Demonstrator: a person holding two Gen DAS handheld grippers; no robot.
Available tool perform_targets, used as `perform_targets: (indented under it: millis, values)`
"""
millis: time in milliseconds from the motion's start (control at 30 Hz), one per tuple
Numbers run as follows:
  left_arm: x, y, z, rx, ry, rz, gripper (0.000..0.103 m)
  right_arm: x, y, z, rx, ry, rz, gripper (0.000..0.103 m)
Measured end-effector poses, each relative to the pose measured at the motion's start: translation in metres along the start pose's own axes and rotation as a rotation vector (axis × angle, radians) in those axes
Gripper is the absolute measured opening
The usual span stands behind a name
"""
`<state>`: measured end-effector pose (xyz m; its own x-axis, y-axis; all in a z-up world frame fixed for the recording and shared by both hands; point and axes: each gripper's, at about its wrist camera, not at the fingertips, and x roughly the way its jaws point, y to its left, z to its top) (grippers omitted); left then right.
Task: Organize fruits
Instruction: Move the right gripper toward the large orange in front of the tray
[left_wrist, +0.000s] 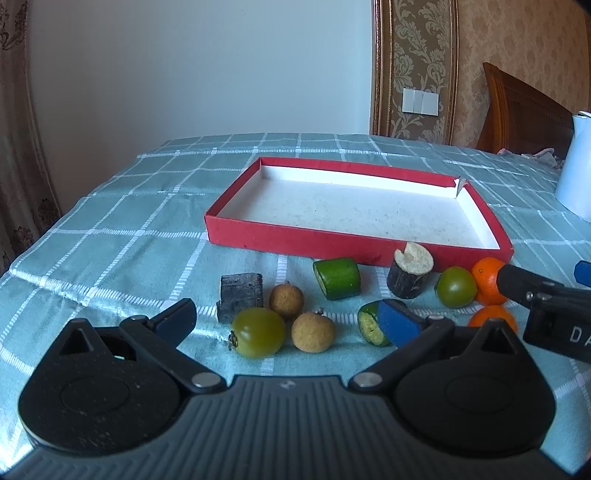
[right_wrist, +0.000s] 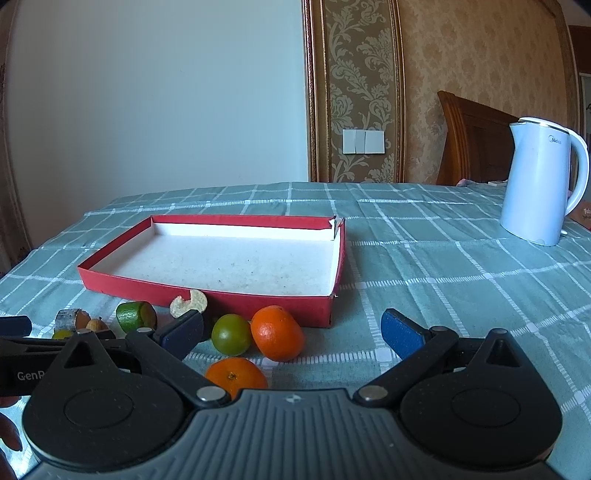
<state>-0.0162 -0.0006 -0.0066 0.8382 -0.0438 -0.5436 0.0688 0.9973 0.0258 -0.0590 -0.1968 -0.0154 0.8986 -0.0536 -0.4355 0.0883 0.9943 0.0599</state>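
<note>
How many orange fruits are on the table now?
2. One orange fruit lies near the red tray's front right corner, beside a green fruit. The other lies nearer the camera, partly hidden by the right tool. More may be hidden.

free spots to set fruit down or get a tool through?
Free: the red box floor, and bare cloth between it and the kettle. Crowded: the strip before the box's near wall, where oranges, green fruit and longans cluster.

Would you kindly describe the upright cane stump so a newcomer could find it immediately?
Find the red box on the checked tablecloth. Against its near wall stands the cane stump. Unlike the green chunk lying beside it, it is dark-barked, with a pale notched top.
</note>
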Motion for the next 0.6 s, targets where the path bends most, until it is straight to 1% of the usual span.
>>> perform_targets:
  millis: [400,600]
  values:
    - [0.002,0.0021,-0.0012,0.002,0.002,-0.007,0.103,-0.005,0.0025,0.0006,-0.022,-0.031,0.002,0.103]
    - [0.0037,0.0016,-0.0026,0.003,0.009,-0.015,0.103,-0.007,-0.0021,-0.0007,-0.006,-0.045,-0.001,0.103]
